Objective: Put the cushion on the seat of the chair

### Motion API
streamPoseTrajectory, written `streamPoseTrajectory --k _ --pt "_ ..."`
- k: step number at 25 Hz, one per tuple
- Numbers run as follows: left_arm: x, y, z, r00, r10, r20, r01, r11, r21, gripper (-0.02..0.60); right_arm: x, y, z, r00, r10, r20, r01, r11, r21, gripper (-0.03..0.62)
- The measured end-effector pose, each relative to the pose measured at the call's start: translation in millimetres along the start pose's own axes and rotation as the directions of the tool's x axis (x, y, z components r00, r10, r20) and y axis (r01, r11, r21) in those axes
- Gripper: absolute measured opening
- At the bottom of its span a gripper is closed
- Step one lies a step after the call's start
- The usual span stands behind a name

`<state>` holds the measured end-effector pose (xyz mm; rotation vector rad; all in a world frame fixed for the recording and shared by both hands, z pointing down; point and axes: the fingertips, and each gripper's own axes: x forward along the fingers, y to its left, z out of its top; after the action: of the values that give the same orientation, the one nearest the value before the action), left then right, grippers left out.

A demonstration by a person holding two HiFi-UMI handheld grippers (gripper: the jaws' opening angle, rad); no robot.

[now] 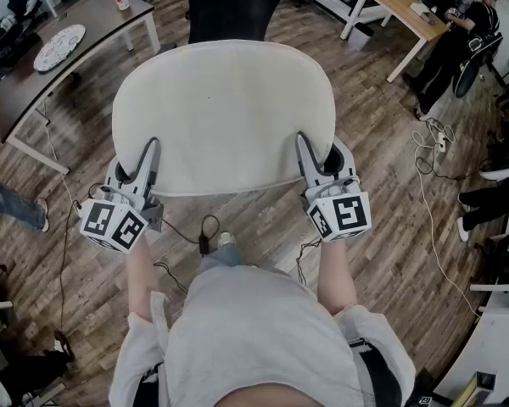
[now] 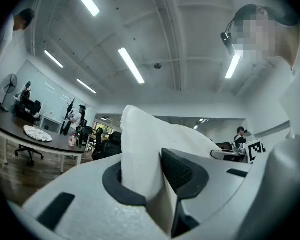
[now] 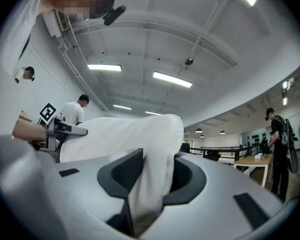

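A cream seat cushion (image 1: 225, 117) hangs flat in the air in front of me, carried between both grippers. My left gripper (image 1: 150, 155) is shut on the cushion's near left corner; in the left gripper view the white fabric (image 2: 140, 149) is pinched between the dark pads (image 2: 177, 171). My right gripper (image 1: 308, 153) is shut on the near right corner, and the right gripper view shows the cushion (image 3: 140, 139) bunched between its pads (image 3: 125, 171). The chair seat is hidden under the cushion; only a dark chair back (image 1: 229, 7) shows beyond its far edge.
A dark table (image 1: 59, 66) with a patterned plate (image 1: 59, 47) stands at the far left. A wooden desk (image 1: 403, 7) and a seated person (image 1: 458, 36) are at the far right. Cables (image 1: 199, 236) lie on the wood floor by my feet.
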<state>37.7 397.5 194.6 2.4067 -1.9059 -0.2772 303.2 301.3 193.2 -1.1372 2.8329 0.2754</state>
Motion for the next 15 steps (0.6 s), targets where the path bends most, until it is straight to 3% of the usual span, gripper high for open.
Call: streamPoseTrajectory --k 15 --pt "27 18 1 1.0 -0.008 0.0 0.008 1.0 -0.001 0.077 27 -13 -6 1.0 -0.008 0.003 0.008 1.0 -0.005 0.109"
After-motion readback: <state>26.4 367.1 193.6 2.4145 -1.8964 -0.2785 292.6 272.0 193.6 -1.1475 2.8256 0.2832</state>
